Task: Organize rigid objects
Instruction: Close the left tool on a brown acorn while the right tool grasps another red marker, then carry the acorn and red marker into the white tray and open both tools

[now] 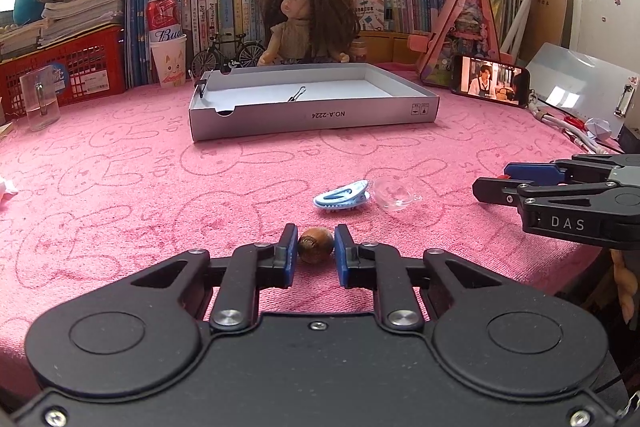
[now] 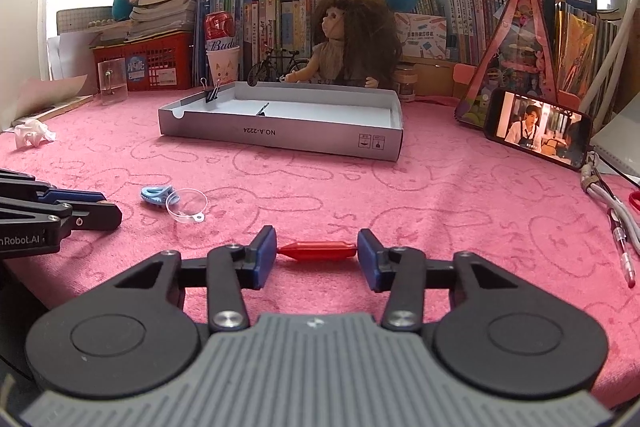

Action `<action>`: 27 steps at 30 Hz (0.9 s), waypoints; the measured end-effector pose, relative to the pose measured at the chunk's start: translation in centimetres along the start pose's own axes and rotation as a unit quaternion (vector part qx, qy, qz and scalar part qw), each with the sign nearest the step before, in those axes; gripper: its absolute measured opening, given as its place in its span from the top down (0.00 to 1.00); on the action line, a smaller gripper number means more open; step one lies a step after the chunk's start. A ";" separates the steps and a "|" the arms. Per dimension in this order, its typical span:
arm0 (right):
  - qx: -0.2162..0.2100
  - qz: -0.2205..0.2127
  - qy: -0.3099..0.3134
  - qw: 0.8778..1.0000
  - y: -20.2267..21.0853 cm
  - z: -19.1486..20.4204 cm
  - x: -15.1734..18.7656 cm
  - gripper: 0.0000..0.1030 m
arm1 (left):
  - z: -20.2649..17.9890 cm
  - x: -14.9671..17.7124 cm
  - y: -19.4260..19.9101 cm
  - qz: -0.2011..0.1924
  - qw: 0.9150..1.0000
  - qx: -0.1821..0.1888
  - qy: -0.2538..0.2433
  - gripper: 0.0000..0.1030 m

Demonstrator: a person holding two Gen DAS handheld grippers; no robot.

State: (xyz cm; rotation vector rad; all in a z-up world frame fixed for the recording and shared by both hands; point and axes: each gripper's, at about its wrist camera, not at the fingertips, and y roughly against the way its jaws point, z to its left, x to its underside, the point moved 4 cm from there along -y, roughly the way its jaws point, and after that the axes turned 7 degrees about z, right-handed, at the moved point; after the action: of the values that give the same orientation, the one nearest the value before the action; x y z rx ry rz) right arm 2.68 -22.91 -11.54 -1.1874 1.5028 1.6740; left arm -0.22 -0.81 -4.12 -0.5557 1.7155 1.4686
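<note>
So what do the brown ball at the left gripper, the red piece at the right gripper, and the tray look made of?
The brown ball looks like a nut or wood: matte, grained, ridged at one end. The red piece seems to be moulded plastic, smooth with a slight sheen. The tray looks like thin grey cardboard, matte, with folded walls and printed lettering.

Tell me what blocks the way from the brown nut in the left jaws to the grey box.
The blue hair clip and clear round lens lie slightly right of the line from the nut to the box. Otherwise only bare pink cloth lies between.
</note>
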 end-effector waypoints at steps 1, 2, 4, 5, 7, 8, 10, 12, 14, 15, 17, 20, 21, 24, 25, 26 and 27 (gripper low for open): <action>0.001 -0.001 -0.001 1.000 0.0 0.0 -0.1 0.51 | 0.1 -0.1 0.0 0.001 1.000 0.002 0.004 0.82; 0.002 -0.002 -0.003 1.000 0.0 0.0 -0.2 0.51 | 0.2 -0.2 0.0 0.002 1.000 0.004 0.009 0.82; 0.003 -0.005 -0.007 1.000 0.0 0.0 -0.5 0.51 | 0.5 -0.4 -0.1 0.004 1.000 0.003 0.018 0.82; 0.004 -0.006 -0.010 1.000 0.0 0.0 -0.7 0.51 | 0.6 -0.5 -0.2 0.005 1.000 0.000 0.021 0.82; 0.008 -0.010 -0.015 1.000 -0.1 0.1 -1.0 0.51 | 0.9 -0.8 -0.3 0.006 1.000 -0.005 0.028 0.82; 0.011 -0.010 -0.018 1.000 -0.2 0.2 -1.2 0.51 | 1.0 -1.0 -0.3 0.005 0.999 -0.007 0.030 0.82; 0.016 -0.008 -0.022 1.000 -0.4 0.3 -1.6 0.51 | 1.2 -1.4 -0.4 0.003 0.999 -0.009 0.034 0.82; 0.021 -0.010 -0.026 0.999 -0.5 0.3 -1.9 0.51 | 1.4 -1.9 -0.5 -0.001 0.999 -0.010 0.035 0.82; 0.027 -0.009 -0.031 0.999 -0.7 0.3 -2.2 0.51 | 1.4 -2.3 -0.5 -0.006 0.999 -0.011 0.035 0.82; 0.029 -0.009 -0.036 0.999 -0.9 0.3 -2.4 0.51 | 1.4 -2.5 -0.5 -0.008 0.999 -0.012 0.034 0.82; 0.032 -0.007 -0.046 0.998 -1.1 0.1 -2.7 0.51 | 1.4 -3.1 -0.7 -0.010 0.999 -0.013 0.036 0.82; 0.040 -0.006 -0.057 0.998 -1.4 -0.2 -3.1 0.51 | 1.7 -3.9 -1.0 -0.017 0.999 -0.013 0.038 0.82; 0.043 -0.007 -0.060 0.997 -1.5 -0.4 -3.3 0.51 | 1.7 -4.3 -1.1 -0.020 0.999 -0.014 0.038 0.82; 0.047 -0.005 -0.073 0.996 -1.8 -0.8 -3.8 0.51 | 2.0 -5.4 -1.5 -0.029 0.999 -0.014 0.039 0.82; 0.047 -0.005 -0.078 0.996 -1.9 -1.0 -4.0 0.51 | 2.1 -5.8 -1.7 -0.032 0.999 -0.014 0.038 0.83; 0.047 -0.005 -0.081 0.996 -2.0 -1.2 -4.2 0.51 | 2.3 -6.2 -1.9 -0.033 0.999 -0.015 0.038 0.82; 0.048 -0.006 -0.084 0.995 -2.1 -1.3 -4.3 0.51 | 2.4 -6.6 -2.1 -0.035 0.998 -0.015 0.040 0.82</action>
State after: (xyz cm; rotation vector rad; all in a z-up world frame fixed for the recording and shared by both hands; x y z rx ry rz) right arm 6.66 -23.21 -8.57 -0.9786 1.4527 1.6317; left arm 5.89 -0.05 -0.23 -0.6924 1.7186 1.4420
